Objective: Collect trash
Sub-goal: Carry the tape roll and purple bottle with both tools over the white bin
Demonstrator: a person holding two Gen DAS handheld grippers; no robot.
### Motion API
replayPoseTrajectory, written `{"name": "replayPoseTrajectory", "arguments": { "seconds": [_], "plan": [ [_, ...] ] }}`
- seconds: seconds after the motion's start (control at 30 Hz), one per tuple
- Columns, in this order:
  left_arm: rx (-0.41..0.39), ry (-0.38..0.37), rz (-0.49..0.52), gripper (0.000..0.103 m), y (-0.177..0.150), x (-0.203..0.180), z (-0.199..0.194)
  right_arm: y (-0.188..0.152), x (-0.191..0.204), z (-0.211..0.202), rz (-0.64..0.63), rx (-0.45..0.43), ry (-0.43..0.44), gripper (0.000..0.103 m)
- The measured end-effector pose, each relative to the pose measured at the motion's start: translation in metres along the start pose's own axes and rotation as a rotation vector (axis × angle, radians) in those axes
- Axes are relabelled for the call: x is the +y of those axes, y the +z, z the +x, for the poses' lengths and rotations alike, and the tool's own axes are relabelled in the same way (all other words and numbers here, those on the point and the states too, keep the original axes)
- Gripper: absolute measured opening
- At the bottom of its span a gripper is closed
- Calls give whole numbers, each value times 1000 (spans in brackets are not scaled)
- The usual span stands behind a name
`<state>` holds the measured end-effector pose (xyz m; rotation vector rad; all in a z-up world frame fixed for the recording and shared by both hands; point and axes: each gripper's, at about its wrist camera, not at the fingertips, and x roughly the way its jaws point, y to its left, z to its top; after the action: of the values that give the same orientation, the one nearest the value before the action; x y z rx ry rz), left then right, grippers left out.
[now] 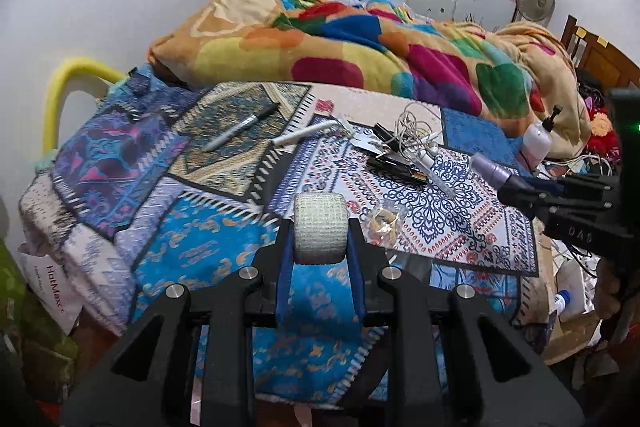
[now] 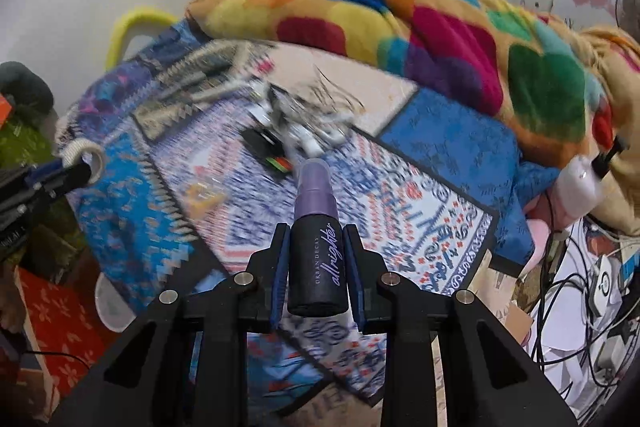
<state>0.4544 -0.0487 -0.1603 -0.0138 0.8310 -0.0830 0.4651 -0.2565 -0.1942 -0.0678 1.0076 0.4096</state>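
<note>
Left-wrist view: left gripper (image 1: pixel 320 239) clamps white woven gauze roll (image 1: pixel 319 229), right gripper (image 2: pixel 316 267) clamps purple-capped black spray bottle (image 2: pixel 317 259); carry both level, grips firm.

A black and purple spray bottle (image 2: pixel 316 247) is clamped between the right gripper (image 2: pixel 317 255) pads, cap pointing ahead. Beyond it, blurred cables (image 2: pixel 320 115) are seen on the patterned bedspread (image 2: pixel 440 131). Far left, a white roll (image 2: pixel 86 157) is held by the left gripper (image 2: pixel 60 175).

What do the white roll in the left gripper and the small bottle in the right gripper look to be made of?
White roll: woven gauze or bandage fabric, matte, with a visible grid weave. Small bottle: probably plastic, matte black body with printed lettering, under a translucent purple cap.
</note>
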Motion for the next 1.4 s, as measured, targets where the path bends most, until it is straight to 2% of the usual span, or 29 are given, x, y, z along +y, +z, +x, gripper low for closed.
{"name": "replayPoseTrajectory", "arguments": {
  "seconds": [0.27, 0.4, 0.6, 0.8, 1.1, 1.4],
  "plan": [
    [-65, 46, -49, 25, -22, 37, -67, 12, 65, -52, -62, -100, 57, 24],
    [-83, 73, -91, 25, -42, 61, -98, 11, 110, -68, -111, -125, 115, 24],
    [-88, 132, -166, 25, -76, 105, -137, 2, 172, -80, -190, -137, 202, 24],
    [-62, 198, -238, 25, -115, 149, -157, -10, 238, -69, -264, -107, 296, 24],
    [49, 252, -354, 25, -179, 216, -146, -37, 325, -19, -371, 32, 385, 24],
    [240, 191, -468, 25, -251, 261, -74, -60, 384, 51, -457, 212, 403, 24]
  ]
}}
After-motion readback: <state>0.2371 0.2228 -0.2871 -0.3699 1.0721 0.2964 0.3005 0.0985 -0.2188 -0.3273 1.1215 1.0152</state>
